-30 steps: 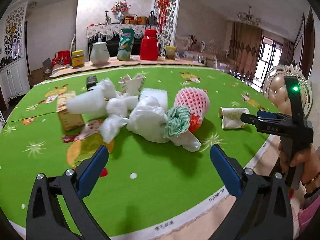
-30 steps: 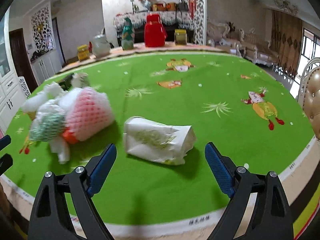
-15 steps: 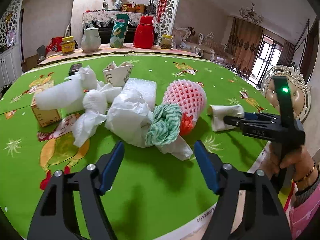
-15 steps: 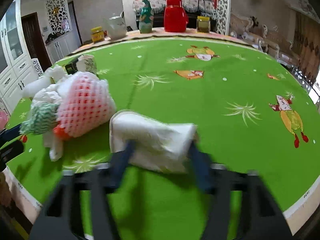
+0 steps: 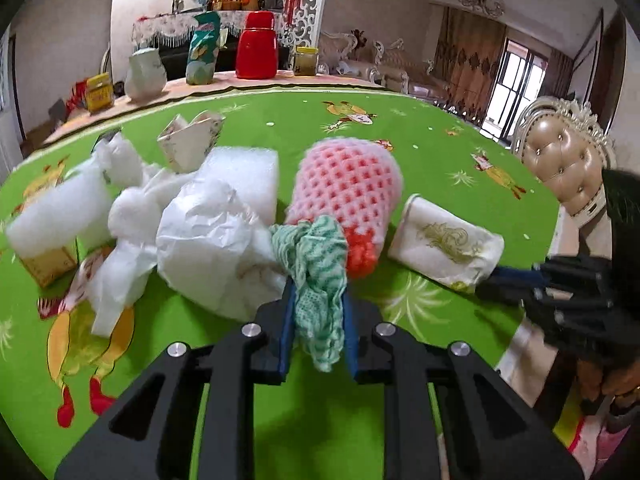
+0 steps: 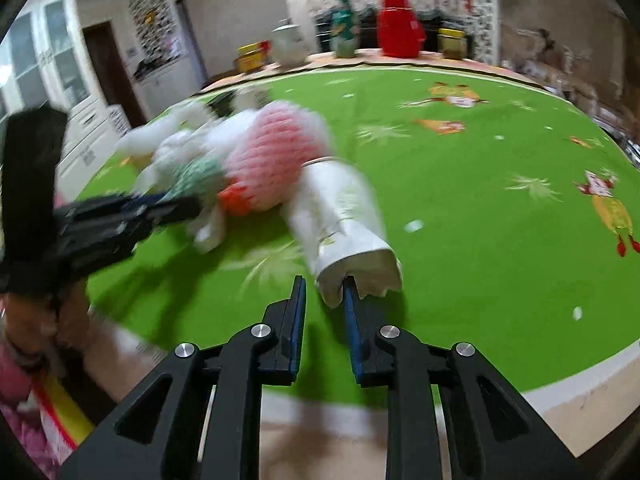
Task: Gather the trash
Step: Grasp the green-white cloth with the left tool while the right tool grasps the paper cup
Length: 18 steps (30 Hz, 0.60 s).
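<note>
A heap of trash lies on the green tablecloth [image 5: 420, 152]: white foam and crumpled paper [image 5: 212, 244], a pink foam net [image 5: 348, 184], a green mesh net [image 5: 316, 264] and a crushed white paper cup [image 5: 444, 244]. My left gripper [image 5: 316, 300] is shut on the green mesh net. My right gripper [image 6: 324, 292] is nearly closed; its right finger touches the paper cup's [image 6: 344, 216] near edge, and the cup lies mostly outside the jaws. The view is blurred.
A small cardboard box [image 5: 48, 268] and an open paper carton [image 5: 192, 140] lie beside the heap. At the table's far edge stand a red jug [image 5: 256, 52], a teapot [image 5: 144, 76], a snack bag [image 5: 202, 54] and jars. A padded chair [image 5: 560, 160] stands at the right.
Both grippers moved forward and closed. The left closed on the green mesh net. The right closed at the paper cup's end, and the cup turned lengthwise toward it.
</note>
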### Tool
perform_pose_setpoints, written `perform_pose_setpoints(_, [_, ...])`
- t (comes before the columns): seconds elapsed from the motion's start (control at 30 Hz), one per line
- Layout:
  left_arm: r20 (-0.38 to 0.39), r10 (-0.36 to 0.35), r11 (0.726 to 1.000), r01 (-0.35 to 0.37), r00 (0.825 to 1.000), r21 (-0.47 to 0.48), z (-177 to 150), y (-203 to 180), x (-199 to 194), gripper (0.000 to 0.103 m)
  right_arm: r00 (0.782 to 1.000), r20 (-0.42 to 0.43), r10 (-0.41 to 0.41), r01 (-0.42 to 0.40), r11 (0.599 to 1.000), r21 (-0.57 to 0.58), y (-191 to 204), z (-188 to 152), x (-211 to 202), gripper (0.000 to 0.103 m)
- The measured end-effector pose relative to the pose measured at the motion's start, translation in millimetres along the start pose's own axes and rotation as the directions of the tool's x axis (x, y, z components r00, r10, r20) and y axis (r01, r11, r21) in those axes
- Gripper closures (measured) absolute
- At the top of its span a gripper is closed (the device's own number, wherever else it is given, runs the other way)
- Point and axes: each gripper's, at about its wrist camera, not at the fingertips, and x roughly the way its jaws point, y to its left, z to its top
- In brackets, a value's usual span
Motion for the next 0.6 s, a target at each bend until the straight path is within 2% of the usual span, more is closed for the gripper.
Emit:
perform_pose_setpoints(0.03, [0.012,0.006,1.000,-0.006,1.000,0.005,-3,3,-7,0.086,1.000,0.004,-0.003,0.003,1.000,-0.021,6,-2,-4,0.074])
perform_pose_setpoints(0.1, [0.041,0.021,1.000,-0.022,0.999,0.017,-10,10,-25,0.086,0.999,0.031,-0.021,0.022,0.999,-0.037,11,-1,-12,0.043])
perform_pose_setpoints(0.13, [0.049,0.019,1.000,-0.020,0.999,0.015,-14,14,-33,0.086,0.998,0.053,-0.028,0.030,0.999,-0.040,13,1,-18,0.038])
perform_pose_setpoints(0.23, [0.066,0.003,1.000,-0.003,0.998,-0.001,-26,27,-58,0.086,0.995,0.091,-0.031,0.036,0.998,-0.055,17,6,-32,0.038])
perform_pose_setpoints(0.33, [0.093,0.004,1.000,-0.002,0.996,-0.025,-35,42,-79,0.086,0.986,0.124,-0.115,0.127,0.987,-0.095,19,13,-32,0.037])
perform_pose_setpoints(0.37, [0.099,0.003,0.999,0.000,0.995,-0.034,-38,46,-84,0.086,0.985,0.094,-0.144,0.153,0.984,-0.088,13,19,-20,0.037])
perform_pose_setpoints(0.53, [0.136,0.019,0.995,-0.006,0.991,-0.097,-46,64,-105,0.086,0.986,-0.033,-0.166,0.164,0.985,-0.051,0,24,29,0.037])
perform_pose_setpoints(0.57, [0.140,0.021,0.995,-0.007,0.990,-0.103,-48,67,-108,0.086,0.985,-0.044,-0.168,0.166,0.985,-0.050,0,24,33,0.040])
perform_pose_setpoints(0.6, [0.145,0.026,0.994,-0.010,0.989,-0.105,-50,68,-111,0.086,0.985,-0.051,-0.163,0.161,0.986,-0.050,3,23,36,0.050])
